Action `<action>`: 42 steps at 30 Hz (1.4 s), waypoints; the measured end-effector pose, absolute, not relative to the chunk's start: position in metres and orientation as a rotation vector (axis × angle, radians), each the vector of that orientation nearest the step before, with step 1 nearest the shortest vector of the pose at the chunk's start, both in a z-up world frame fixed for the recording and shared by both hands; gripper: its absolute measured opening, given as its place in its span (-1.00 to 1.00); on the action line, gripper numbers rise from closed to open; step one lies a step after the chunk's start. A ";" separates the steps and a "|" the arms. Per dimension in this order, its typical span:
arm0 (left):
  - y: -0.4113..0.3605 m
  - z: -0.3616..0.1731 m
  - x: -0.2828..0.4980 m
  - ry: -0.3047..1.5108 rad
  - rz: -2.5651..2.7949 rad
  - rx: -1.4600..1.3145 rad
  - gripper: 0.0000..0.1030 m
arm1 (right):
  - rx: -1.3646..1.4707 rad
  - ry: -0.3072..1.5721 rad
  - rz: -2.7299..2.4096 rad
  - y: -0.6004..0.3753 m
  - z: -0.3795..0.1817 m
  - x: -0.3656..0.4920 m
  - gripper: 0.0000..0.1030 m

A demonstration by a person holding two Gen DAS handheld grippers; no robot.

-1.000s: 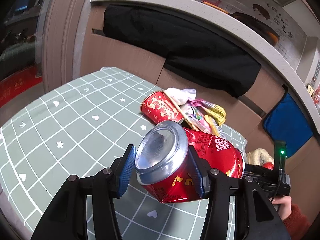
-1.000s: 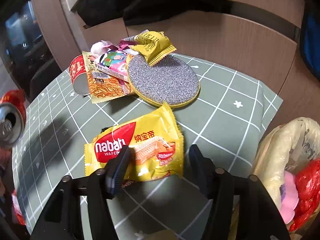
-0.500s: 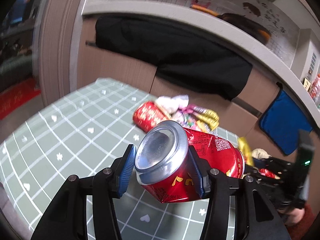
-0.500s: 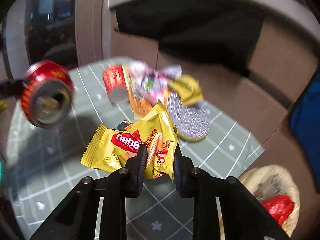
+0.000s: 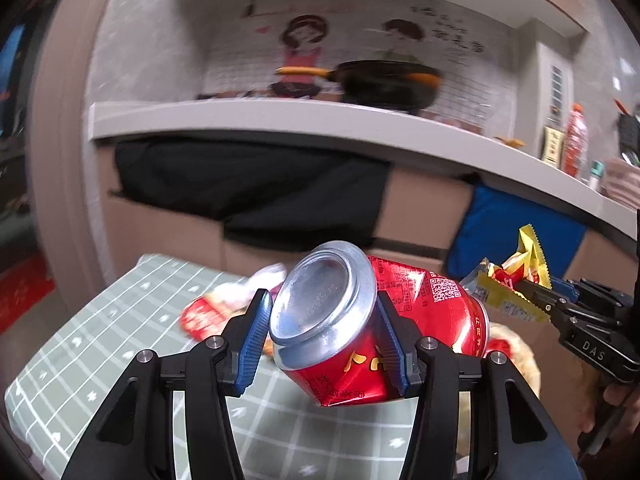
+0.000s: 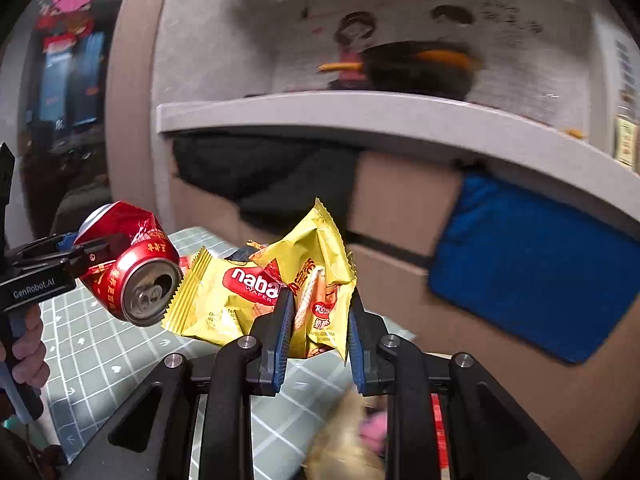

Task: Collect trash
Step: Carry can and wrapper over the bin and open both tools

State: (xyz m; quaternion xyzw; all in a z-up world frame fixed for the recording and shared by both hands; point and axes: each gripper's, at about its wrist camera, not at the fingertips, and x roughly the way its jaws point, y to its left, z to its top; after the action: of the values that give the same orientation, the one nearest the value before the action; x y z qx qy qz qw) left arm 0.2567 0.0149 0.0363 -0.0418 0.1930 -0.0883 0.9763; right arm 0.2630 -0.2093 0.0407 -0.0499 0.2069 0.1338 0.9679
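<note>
A crushed red drink can (image 5: 420, 312) hangs above the table, and my left gripper (image 5: 322, 312) is shut on it, blue pads pressing both sides near its base. The right wrist view shows the same can (image 6: 132, 268) at the left, its opened top facing the camera. My right gripper (image 6: 320, 308) is shut on a crumpled yellow wafer wrapper (image 6: 240, 292), held in the air just right of the can. In the left wrist view the wrapper (image 5: 512, 280) sticks out of the right gripper (image 5: 532, 292) at the right edge.
The green grid-patterned table (image 5: 100, 340) lies below, with a red cup (image 5: 200, 316) and more wrappers behind the can. A pale trash bag (image 6: 348, 440) sits low beside the table. Wooden panels, a black cloth (image 5: 248, 192), a blue cloth (image 5: 512, 232) and a counter ledge stand behind.
My right gripper closed on the yellow wrapper and lifted it off the table. The left gripper rose with the can, and both views now tilt up toward the counter.
</note>
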 end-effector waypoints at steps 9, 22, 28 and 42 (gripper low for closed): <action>-0.074 0.041 0.277 0.401 -0.327 -0.039 0.01 | -0.048 0.393 0.128 -0.284 0.038 0.237 -0.56; -0.163 -0.022 0.323 0.593 -0.447 0.004 0.01 | 0.076 0.500 0.043 -0.359 -0.016 0.255 -0.55; -0.186 -0.052 0.347 0.659 -0.479 0.019 0.01 | 0.091 0.552 0.023 -0.374 -0.040 0.272 -0.55; -0.209 -0.091 0.379 0.771 -0.603 -0.034 0.03 | 0.149 0.636 -0.028 -0.399 -0.077 0.295 -0.54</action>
State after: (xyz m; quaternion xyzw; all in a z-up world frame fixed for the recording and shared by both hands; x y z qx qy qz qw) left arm 0.3789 -0.2086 -0.0912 -0.0165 0.3703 -0.2898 0.8824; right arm 0.2954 -0.3991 -0.0774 0.0734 0.3124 -0.0140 0.9470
